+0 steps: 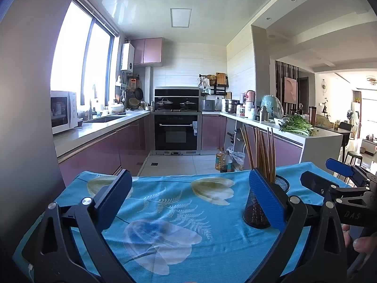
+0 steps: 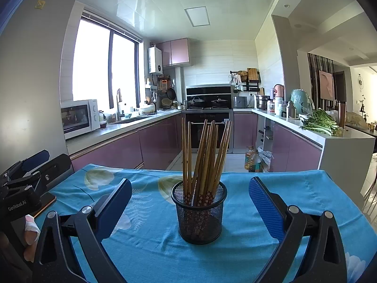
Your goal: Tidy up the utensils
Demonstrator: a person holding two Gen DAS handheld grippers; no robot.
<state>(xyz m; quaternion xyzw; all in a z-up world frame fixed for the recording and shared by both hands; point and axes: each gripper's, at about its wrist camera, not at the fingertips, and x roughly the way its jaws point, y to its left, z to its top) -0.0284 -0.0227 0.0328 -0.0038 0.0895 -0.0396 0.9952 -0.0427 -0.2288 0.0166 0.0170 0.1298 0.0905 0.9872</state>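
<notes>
A U-shaped kitchen lies ahead of the claw: mauve cabinets [image 2: 122, 151], white tiled wall [image 2: 219, 63], pale floor tiles [image 1: 172, 165]. A bright window [image 2: 103, 63] stands to the left, an oven [image 1: 176, 132] straight ahead, a ceiling light [image 2: 197, 16] above.

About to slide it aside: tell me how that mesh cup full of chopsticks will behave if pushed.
The mesh cup looks light, and the chopsticks stand far above its rim, so it is probably top-heavy and apt to tip. The tablecloth may bunch rather than let it slide. Push low.
</notes>
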